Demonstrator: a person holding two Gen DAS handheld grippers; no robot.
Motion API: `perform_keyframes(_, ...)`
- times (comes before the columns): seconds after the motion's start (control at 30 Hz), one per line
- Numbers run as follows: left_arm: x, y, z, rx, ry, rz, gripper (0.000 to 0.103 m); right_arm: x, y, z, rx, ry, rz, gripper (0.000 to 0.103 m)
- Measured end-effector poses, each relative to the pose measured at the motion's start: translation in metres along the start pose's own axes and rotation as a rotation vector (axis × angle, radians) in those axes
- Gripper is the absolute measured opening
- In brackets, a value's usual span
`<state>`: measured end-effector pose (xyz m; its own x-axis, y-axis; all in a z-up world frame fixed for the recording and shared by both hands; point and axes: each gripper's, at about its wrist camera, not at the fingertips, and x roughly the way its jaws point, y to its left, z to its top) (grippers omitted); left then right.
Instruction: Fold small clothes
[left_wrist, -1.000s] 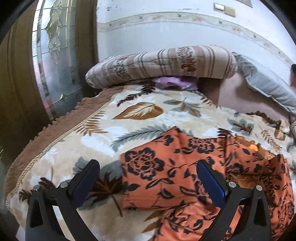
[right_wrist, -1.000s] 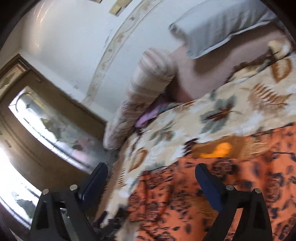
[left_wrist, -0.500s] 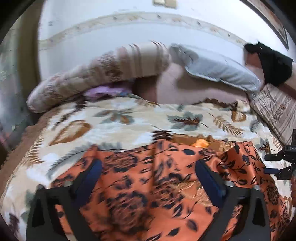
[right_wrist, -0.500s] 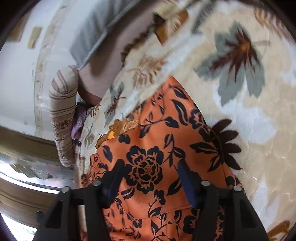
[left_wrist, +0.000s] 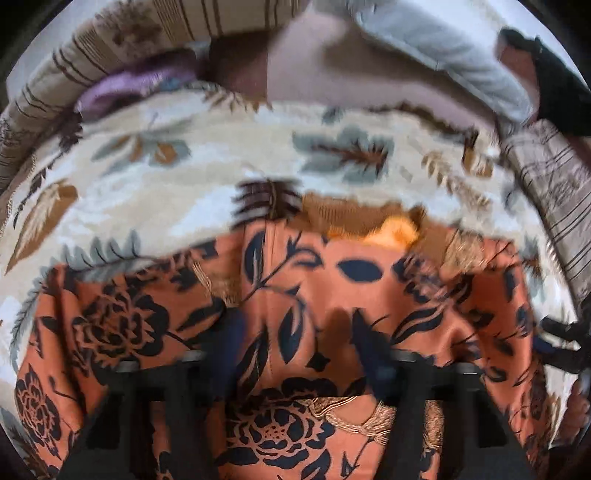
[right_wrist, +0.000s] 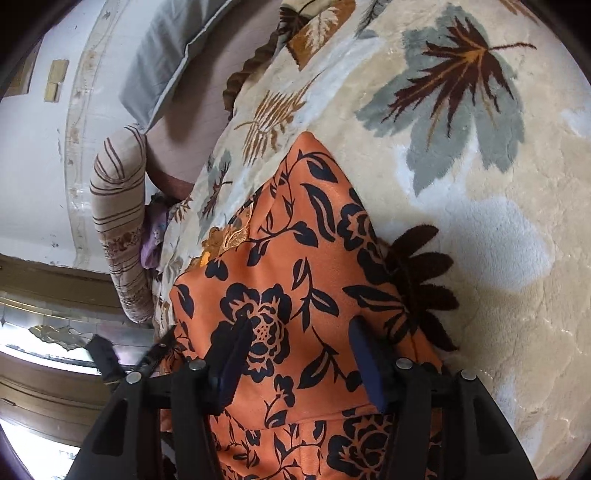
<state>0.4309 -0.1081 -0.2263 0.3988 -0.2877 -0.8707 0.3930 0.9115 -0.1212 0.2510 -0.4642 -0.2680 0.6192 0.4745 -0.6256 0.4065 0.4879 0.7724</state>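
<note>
1. Since half a second back, both my grippers have narrowed and the left view has dropped closer, so the orange floral garment (left_wrist: 295, 332) now fills the lower half of that frame instead of just the bottom third. A second ago the right camera was pointed at the wall and door; now it looks straight down at cloth.

2. Left gripper (left_wrist: 299, 332): jaws part-way open, a moderate gap with orange fabric showing between them. This view is pretty blurry, so I can't tell if the fingertips actually touch the cloth.

3. Right gripper (right_wrist: 301, 338): same story, jaws narrowed but not closed, sitting over a big black rose print on the garment (right_wrist: 280, 295). Nothing pinched that I can see.

4. The garment lies flat on the leaf-print blanket (left_wrist: 155, 177), in the lower centre of both views. Its neckline with gold embroidery (left_wrist: 354, 218) points to the upper middle of the left frame.

5. In the right view the blanket (right_wrist: 480, 229) takes up the whole right side, and my other gripper pokes in at lower left.

6. Background: striped bolster (left_wrist: 122, 40) upper left, grey pillow (left_wrist: 443, 48) upper right, a purple cloth (left_wrist: 122, 85) tucked under the bolster.
</note>
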Motion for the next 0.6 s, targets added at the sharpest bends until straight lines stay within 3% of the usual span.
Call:
perform_keyframes(0.03, 0.005, 0.002, -0.001, -0.019, 0.028, -0.022, 0.018, 0.002, 0.002, 0.0, 0.0, 0.002, 0.0, 0.058)
perform_keyframes(0.07, 0.006, 0.004, -0.001, -0.037, 0.034, -0.04, 0.011, 0.002, 0.002, 0.001, 0.0, 0.003, -0.001, 0.058)
perform_keyframes(0.13, 0.003, 0.005, 0.0, -0.064, 0.033, -0.069, 0.005, 0.003, 0.003, 0.001, -0.002, 0.004, -0.004, 0.058)
perform_keyframes(0.33, -0.061, -0.012, 0.009, -0.027, -0.017, -0.083, 0.004, 0.003, 0.004, 0.002, 0.006, 0.003, -0.003, 0.058)
perform_keyframes(0.47, -0.117, -0.006, 0.016, -0.061, -0.033, -0.096, 0.004, 0.004, 0.004, 0.002, 0.007, -0.006, -0.006, 0.058)
perform_keyframes(0.6, -0.147, 0.015, 0.007, -0.087, 0.001, -0.021, 0.004, 0.004, 0.012, -0.003, -0.023, -0.03, -0.053, 0.058)
